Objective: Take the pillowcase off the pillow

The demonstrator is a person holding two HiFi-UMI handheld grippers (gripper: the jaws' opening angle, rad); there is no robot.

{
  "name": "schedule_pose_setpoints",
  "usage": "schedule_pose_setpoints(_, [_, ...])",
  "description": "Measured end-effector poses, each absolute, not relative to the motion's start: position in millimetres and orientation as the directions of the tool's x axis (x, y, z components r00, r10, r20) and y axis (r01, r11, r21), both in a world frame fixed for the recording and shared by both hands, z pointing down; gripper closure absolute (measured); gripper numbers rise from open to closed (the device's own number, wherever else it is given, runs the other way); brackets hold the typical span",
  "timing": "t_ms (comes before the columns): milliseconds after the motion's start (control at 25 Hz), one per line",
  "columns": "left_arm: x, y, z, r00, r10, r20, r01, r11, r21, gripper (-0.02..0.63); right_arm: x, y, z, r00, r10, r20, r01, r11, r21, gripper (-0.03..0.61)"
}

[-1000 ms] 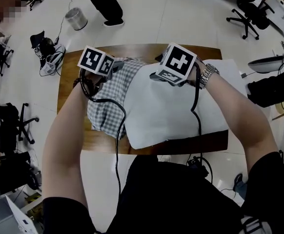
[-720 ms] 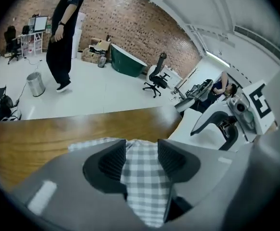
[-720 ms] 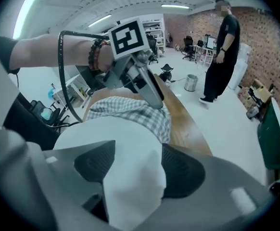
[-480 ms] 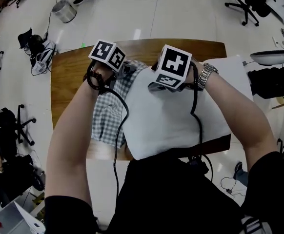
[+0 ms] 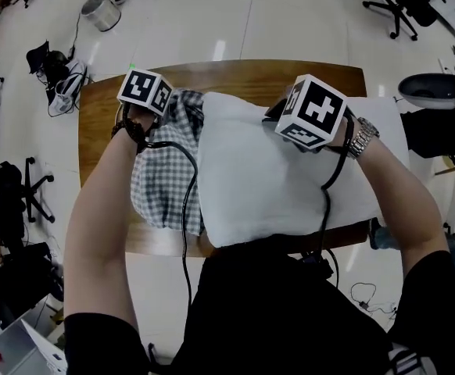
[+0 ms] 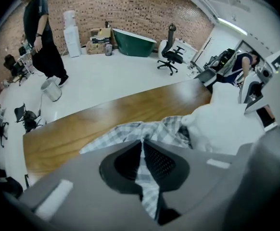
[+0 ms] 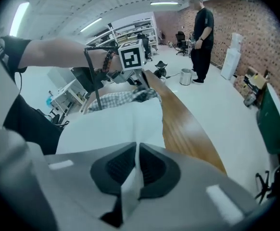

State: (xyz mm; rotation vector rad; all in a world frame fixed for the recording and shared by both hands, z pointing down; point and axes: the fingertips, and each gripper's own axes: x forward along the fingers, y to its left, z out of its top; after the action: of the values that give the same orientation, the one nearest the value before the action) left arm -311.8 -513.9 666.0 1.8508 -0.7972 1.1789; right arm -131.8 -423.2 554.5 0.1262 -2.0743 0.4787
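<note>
A white pillow (image 5: pixel 274 178) lies across the wooden table (image 5: pixel 243 75), its left end inside a grey-and-white checked pillowcase (image 5: pixel 161 178). My left gripper (image 5: pixel 165 106) is at the pillowcase's far edge. Its jaws have just closed, and a fold of the checked cloth (image 6: pixel 145 131) is pinched between them (image 6: pixel 141 146). My right gripper (image 5: pixel 281 114) is at the pillow's far edge. It has also just closed and is shut (image 7: pixel 136 153) on a pinch of the white pillow fabric (image 7: pixel 116 124). The right gripper view looks along the pillow to the pillowcase (image 7: pixel 116 99) and the left gripper (image 7: pixel 132 57).
The pillow's right end overhangs the table's edge. A person (image 6: pixel 41 28) stands on the white floor beyond the table, near a metal bin (image 5: pixel 102 12). Office chairs (image 5: pixel 395 14) and bags (image 5: pixel 59 76) stand around. A green tub (image 6: pixel 133 41) is by the brick wall.
My left gripper has moved left and down onto the checked cloth, and my right gripper has shifted right along the pillow's far edge. More of the white pillow now shows.
</note>
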Motion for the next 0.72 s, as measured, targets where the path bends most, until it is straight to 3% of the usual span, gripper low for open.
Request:
schedule_pose_setpoints(440, [-377.3,-504.1,634.5,0.277,-0.321,0.905,-0.906,-0.401,0.135,0.589,-94.3,-425.3,558.9,-0.517,-0.044,0.855,-0.38,0.906,-0.183,0.554])
schedule_pose_setpoints(640, [-376.9,-496.0,612.7,0.236,-0.445,0.864,-0.924,-0.378,0.058,0.454,-92.2,-427.8,547.1,-0.518,-0.203,0.831,-0.422,0.905,-0.042,0.465])
schedule_pose_setpoints(720, [-376.0,-488.6,600.7,0.22,-0.482,0.848,-0.928,-0.371,0.03,0.431,-92.1,-425.3,537.2,-0.514,-0.267,0.815,-0.438,0.899,0.018,0.463])
